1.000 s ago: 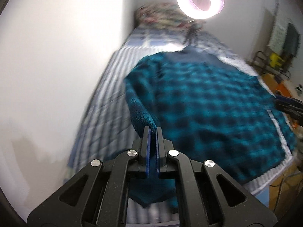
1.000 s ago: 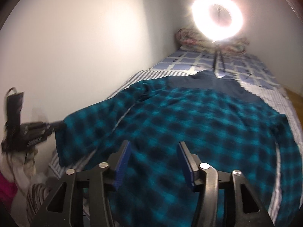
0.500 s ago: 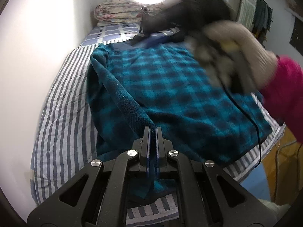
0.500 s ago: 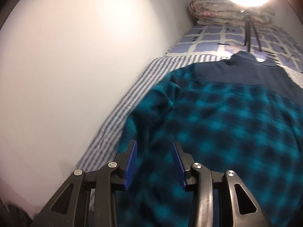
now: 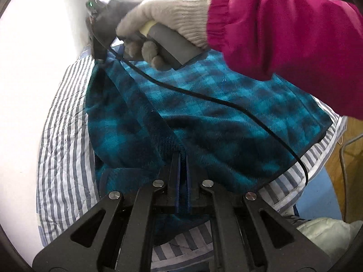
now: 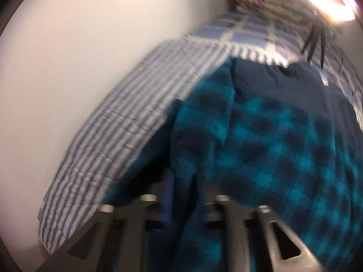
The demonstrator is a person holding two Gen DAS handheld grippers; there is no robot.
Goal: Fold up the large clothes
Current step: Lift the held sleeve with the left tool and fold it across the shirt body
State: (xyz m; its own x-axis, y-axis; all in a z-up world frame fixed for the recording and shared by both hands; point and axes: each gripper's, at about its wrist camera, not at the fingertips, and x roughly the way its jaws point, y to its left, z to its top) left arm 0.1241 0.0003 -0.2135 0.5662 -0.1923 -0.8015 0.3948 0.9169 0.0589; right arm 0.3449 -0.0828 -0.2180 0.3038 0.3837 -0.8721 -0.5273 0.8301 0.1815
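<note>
- My left gripper (image 5: pixel 182 158) is clamped on the sleeve of the teal-and-navy checked fleece shirt (image 5: pixel 204 117), lying on the striped bedcover (image 5: pixel 65 136).
- My right gripper (image 6: pixel 183 181), jaws just closing, pinches the shoulder.
- Judged: the first sleeve fold is beginning; the remaining folds are undone.

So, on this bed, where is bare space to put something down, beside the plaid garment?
Free: the striped sheet between the white wall and the plaid garment, and the blue checked cover beyond its dark collar end. Crowded: the middle, under the garment, with the left gripper, the right gripper, the gloved hand and its cable.
</note>
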